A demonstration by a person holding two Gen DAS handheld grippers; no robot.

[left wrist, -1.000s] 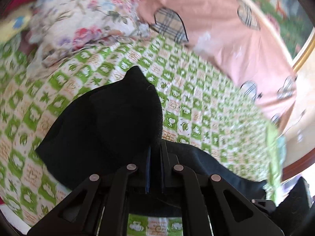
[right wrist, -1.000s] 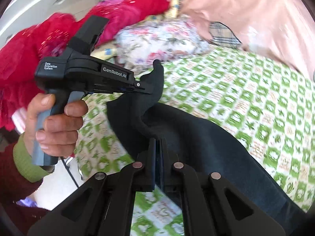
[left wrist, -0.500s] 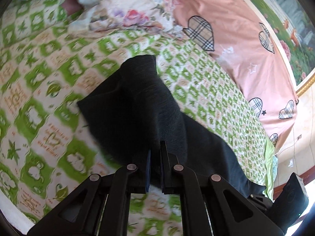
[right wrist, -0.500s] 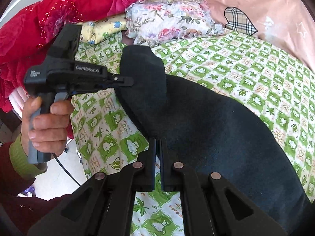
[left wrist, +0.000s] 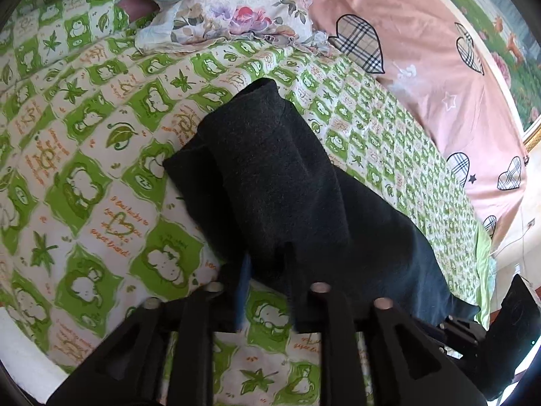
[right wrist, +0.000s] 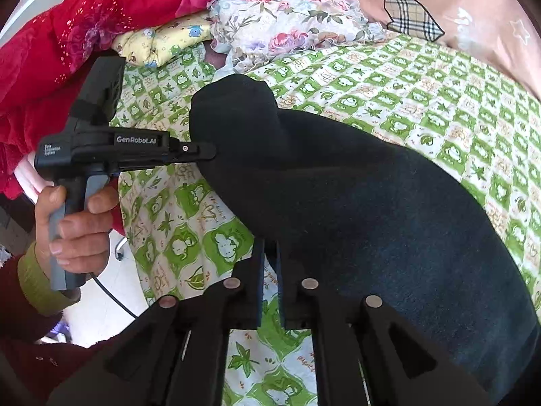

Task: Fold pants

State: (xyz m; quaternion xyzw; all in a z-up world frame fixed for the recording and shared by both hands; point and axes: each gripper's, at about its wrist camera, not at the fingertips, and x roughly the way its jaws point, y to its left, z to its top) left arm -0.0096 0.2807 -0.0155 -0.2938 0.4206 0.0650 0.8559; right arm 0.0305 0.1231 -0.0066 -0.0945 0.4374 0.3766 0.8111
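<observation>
Black pants (left wrist: 280,186) lie on a green-and-white patterned bedsheet (left wrist: 84,182), one end folded over the rest. My left gripper (left wrist: 267,264) has its jaws parted a little, with the near edge of the pants between them. In the right wrist view the pants (right wrist: 355,209) spread to the right. My right gripper (right wrist: 270,257) is shut, its tips at the near edge of the pants; whether cloth is pinched is unclear. The left gripper (right wrist: 206,150) also shows there, held by a hand, its tip at the folded end.
A floral pillow (left wrist: 233,3) and a pink quilt with plaid hearts (left wrist: 422,67) lie at the far side. A red blanket (right wrist: 67,44) and a yellow cloth (right wrist: 162,40) are piled at the left. The bed edge and floor (right wrist: 101,304) are near left.
The lifted pants end has been laid down flat over the rest. Both grippers came lower and closer to the sheet. The left jaws have parted.
</observation>
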